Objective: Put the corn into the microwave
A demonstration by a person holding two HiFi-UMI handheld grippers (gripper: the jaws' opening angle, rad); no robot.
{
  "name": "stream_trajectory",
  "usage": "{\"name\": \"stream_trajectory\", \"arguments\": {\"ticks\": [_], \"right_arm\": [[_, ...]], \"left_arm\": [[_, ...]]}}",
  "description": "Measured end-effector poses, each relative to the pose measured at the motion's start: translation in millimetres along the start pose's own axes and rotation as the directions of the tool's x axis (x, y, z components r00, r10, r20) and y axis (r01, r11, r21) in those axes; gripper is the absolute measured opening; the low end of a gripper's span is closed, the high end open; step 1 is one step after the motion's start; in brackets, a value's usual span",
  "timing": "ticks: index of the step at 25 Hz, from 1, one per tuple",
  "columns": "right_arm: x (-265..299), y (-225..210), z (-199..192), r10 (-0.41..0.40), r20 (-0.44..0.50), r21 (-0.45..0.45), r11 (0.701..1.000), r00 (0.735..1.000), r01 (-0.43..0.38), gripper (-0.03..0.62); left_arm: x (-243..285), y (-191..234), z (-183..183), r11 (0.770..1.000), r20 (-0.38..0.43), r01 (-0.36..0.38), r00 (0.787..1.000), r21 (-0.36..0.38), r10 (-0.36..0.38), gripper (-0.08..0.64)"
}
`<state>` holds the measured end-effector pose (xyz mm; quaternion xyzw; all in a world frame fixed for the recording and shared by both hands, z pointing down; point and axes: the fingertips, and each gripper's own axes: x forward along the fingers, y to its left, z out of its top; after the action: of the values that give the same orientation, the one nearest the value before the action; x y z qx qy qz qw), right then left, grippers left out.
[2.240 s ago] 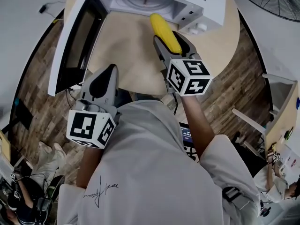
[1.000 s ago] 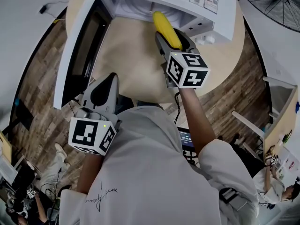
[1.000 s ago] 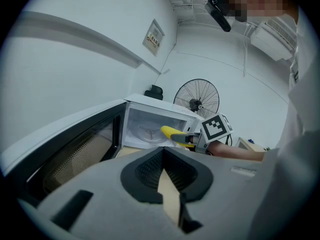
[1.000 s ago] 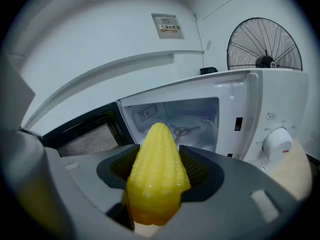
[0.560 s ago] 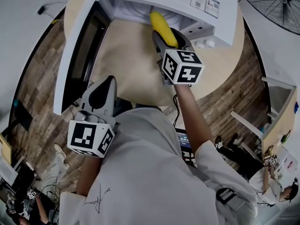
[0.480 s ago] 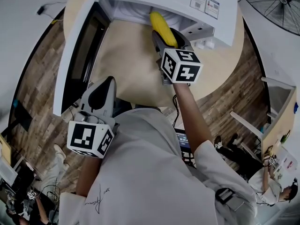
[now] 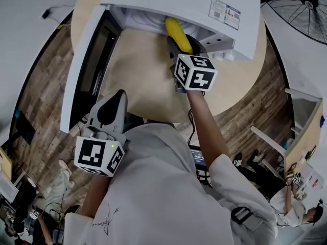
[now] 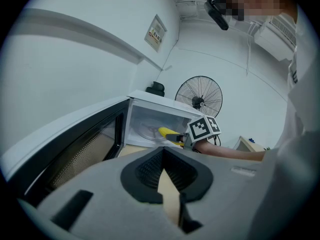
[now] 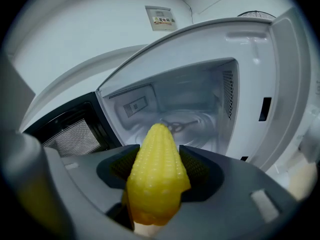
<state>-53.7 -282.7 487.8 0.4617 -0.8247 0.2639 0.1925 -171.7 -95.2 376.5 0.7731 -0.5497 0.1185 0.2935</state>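
Note:
The yellow corn (image 7: 177,30) is held between the jaws of my right gripper (image 7: 183,41), which is shut on it. Its tip reaches into the mouth of the white microwave (image 7: 194,4). In the right gripper view the corn (image 9: 157,176) points at the glass turntable (image 9: 182,123) inside the open cavity. My left gripper (image 7: 113,100) hangs back near the table's front edge, shut and holding nothing. From the left gripper view, the corn (image 8: 167,133) shows at the microwave's opening (image 8: 150,121), beyond my left gripper (image 8: 162,153).
The microwave door (image 7: 87,70) stands swung open to the left, its dark window facing the table. The microwave sits on a round wooden table (image 7: 143,60). A floor fan (image 7: 301,1) stands beyond at the right. Another person (image 7: 301,208) sits at the lower right.
My right gripper has carried the corn forward and a little down, so its tip now lies under the microwave's top edge. The left gripper has stayed where it was.

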Motion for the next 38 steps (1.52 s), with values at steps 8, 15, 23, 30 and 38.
{"name": "stream_trajectory", "arguments": {"ticks": [8,15,23,30,38], "right_arm": [[14.7,-1.2,3.9,-0.013,0.003,0.002,1.000,1.000,0.013,0.261],[28.4,-9.1,8.9,-0.045,0.010,-0.001,0.999,0.999,0.045,0.261],[43.7,-22.4,11.7,-0.098,0.022,0.018,0.995,0.995,0.097,0.261],[60.3,-22.5,10.9,-0.122,0.026,-0.007,0.992,0.992,0.122,0.261],[74.9,-24.1,11.4,-0.163,0.045,-0.028,0.986,0.986,0.164,0.261]], "left_arm": [[-0.8,1.4,-3.8,1.000,-0.013,0.002,1.000,-0.010,-0.002,-0.008],[-2.0,8.7,-2.9,1.000,-0.023,0.003,1.000,-0.007,-0.003,-0.008],[-2.5,13.1,-5.0,1.000,-0.034,0.008,0.999,-0.010,-0.008,-0.008],[-5.4,20.7,-3.5,1.000,-0.034,0.003,0.999,-0.019,-0.004,-0.008],[-7.7,29.2,-2.3,1.000,-0.048,0.002,0.999,-0.016,-0.003,-0.008]]}}
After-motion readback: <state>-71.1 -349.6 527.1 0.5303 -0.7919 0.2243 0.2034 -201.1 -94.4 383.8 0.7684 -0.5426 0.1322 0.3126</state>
